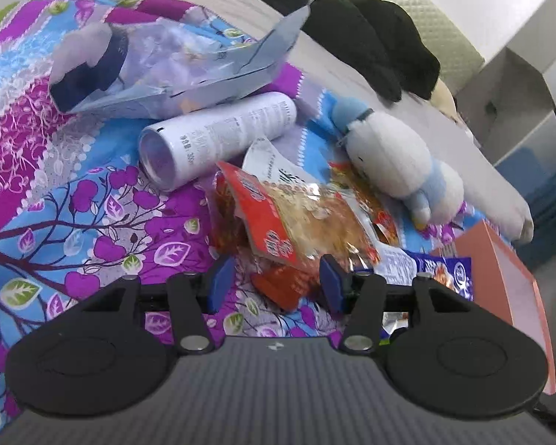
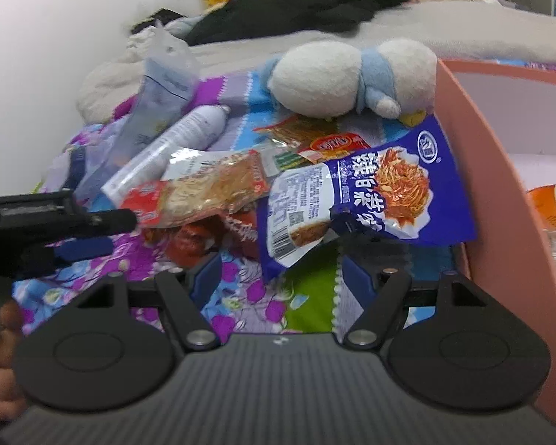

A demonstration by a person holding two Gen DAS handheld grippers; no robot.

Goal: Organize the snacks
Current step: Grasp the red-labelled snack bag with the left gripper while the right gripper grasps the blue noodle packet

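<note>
Two grippers, both w/ jaws apart, nothing held. Left gripper [image 1: 276, 282] sits just behind the red noodle packet [image 1: 296, 222]; right gripper [image 2: 281, 278] just below the blue snack pouch [image 2: 370, 189], pink box [image 2: 500, 185] at its right, all on the bed.

The pink box [image 2: 500, 185] runs off the right edge. Its contents (an orange packet [image 2: 546, 207], partly walled off) stay unclear.

Both the left gripper [image 1: 274, 285] and right gripper [image 2: 278, 278] angle downward, jaws apart, apparently empty.
</note>
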